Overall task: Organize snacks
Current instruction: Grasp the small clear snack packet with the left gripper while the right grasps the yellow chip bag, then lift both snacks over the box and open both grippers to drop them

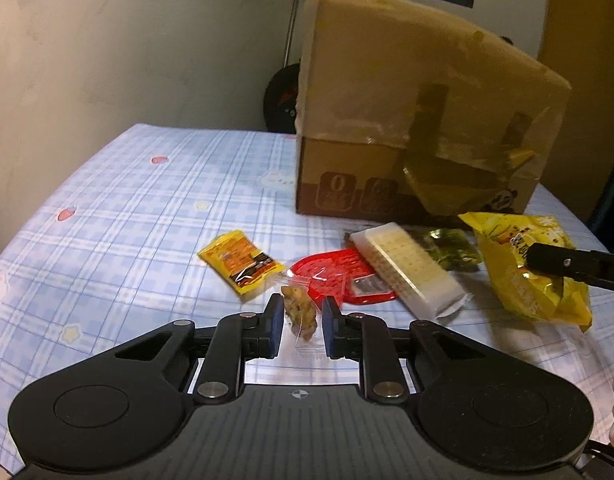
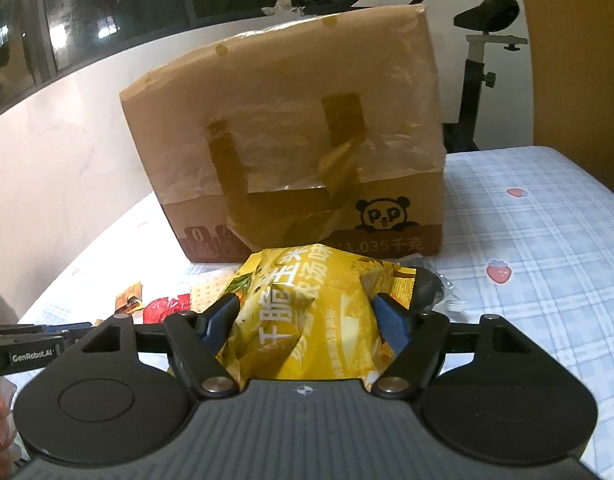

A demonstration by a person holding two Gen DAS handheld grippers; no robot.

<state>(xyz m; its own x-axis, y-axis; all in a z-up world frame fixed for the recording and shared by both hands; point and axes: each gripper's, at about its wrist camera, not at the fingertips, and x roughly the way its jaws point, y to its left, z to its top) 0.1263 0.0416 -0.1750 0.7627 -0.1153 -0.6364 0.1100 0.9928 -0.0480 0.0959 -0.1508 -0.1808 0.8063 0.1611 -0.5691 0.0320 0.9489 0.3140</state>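
Note:
My left gripper (image 1: 301,318) is shut on a small clear-wrapped brown snack (image 1: 299,314) and holds it just above the checked tablecloth. My right gripper (image 2: 307,316) is shut on a big yellow chip bag (image 2: 307,320), lifted in front of the cardboard box (image 2: 291,140). In the left wrist view the same chip bag (image 1: 523,264) hangs at the right with a right finger (image 1: 563,262) on it. On the cloth lie a small yellow packet (image 1: 239,264), a red packet (image 1: 339,280), a white cracker pack (image 1: 407,270) and a green packet (image 1: 453,248).
The tall taped cardboard box (image 1: 419,112) stands at the back of the table (image 1: 107,208), closed on the side facing me. A wall runs behind on the left. An exercise bike seat (image 2: 491,12) stands behind the table at right.

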